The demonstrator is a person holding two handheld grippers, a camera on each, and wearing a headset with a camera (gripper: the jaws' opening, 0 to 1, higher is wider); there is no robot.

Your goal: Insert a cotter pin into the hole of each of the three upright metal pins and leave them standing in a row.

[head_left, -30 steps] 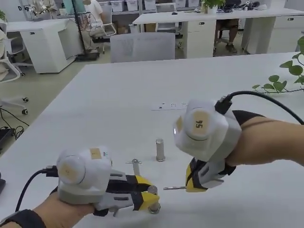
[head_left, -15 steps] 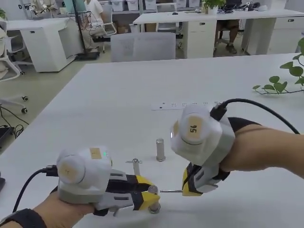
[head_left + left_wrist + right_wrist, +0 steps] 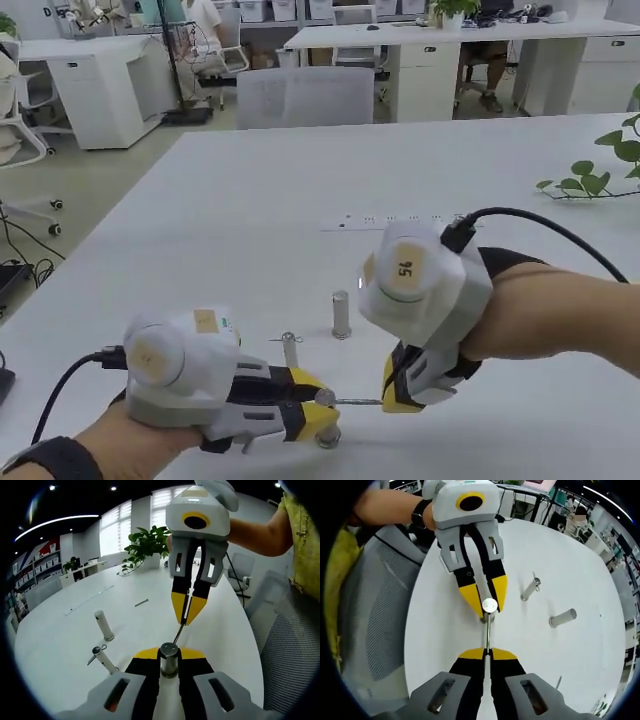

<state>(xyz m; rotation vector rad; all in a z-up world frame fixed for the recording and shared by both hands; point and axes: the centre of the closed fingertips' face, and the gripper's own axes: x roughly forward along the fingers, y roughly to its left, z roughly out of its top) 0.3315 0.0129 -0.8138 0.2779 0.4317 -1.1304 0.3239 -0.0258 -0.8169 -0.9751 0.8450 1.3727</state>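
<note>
Cotter pin [image 3: 488,630] between right fingers [image 3: 471,654]

Nearest metal pin [image 3: 326,401] upright, horizontal cotter pin [image 3: 358,402] at its head, middle pin [image 3: 291,352] cottered, far pin [image 3: 341,315] bare.

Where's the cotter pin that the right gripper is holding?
Head view, bottom centre: the cotter pin lies level between the right gripper and the left gripper, its tip at the metal pin clamped by the left one.
</note>
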